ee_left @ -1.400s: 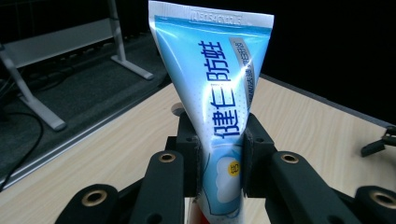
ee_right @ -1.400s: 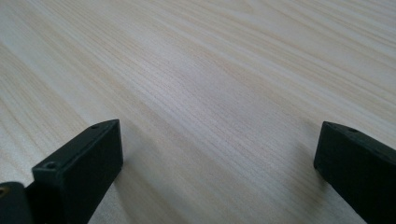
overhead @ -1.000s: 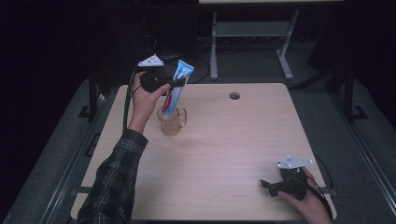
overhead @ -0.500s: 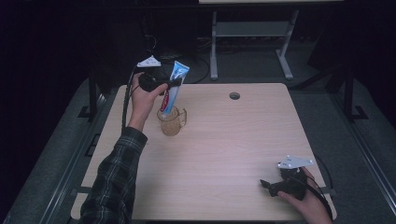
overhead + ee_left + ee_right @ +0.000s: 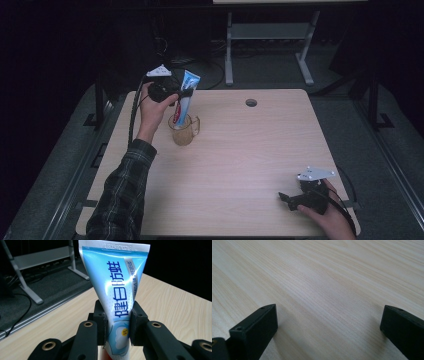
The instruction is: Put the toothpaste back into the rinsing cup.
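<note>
Left tool clamps toothpaste tube upright in glass mug — right tool wide, on table.

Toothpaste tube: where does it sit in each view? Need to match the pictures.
High view: toothpaste tube upper left, upright, lower end in the glass mug, held by the left gripper.
Left gripper view: tube centre, rising between the closed jaws to the top edge.
Right gripper view: not in it; open jaws over bare wood.
Shared landmark: the light wooden table.
</note>
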`<state>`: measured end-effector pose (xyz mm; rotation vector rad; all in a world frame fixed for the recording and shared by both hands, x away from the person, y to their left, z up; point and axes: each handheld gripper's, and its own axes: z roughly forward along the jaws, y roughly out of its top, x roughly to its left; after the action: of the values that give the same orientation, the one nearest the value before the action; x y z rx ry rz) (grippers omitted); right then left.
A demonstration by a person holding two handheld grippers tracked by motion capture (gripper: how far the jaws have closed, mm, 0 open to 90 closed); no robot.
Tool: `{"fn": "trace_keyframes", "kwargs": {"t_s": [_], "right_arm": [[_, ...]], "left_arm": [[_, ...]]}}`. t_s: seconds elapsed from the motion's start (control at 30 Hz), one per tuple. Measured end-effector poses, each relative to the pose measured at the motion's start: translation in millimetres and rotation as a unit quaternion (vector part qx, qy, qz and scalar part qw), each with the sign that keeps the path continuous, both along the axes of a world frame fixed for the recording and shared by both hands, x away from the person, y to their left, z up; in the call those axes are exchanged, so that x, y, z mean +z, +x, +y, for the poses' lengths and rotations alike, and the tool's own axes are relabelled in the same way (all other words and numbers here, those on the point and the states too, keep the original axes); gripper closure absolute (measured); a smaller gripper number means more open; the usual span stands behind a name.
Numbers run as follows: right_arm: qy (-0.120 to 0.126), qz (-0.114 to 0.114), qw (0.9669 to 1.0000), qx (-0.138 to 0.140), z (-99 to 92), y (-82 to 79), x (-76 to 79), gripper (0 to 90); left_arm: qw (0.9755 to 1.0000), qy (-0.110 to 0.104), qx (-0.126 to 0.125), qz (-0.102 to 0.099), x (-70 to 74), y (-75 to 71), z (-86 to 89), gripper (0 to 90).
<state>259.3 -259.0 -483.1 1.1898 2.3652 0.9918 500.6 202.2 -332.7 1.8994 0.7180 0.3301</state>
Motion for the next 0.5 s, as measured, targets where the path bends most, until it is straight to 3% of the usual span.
{"fn": "trace_keyframes", "kwargs": {"t_s": [0.23, 0.5], "right_arm": [[0.0, 0.001, 1.0, 0.0, 0.1, -0.1, 0.0, 0.6], [0.0, 0.001, 1.0, 0.0, 0.1, -0.1, 0.0, 0.6]], "left_arm": [[0.9999, 0.001, 0.0, 0.014, -16.4, -2.0, 5.5, 71.9], [0.9999, 0.004, -0.001, 0.015, -24.8, -6.7, 7.5, 71.9]]}}
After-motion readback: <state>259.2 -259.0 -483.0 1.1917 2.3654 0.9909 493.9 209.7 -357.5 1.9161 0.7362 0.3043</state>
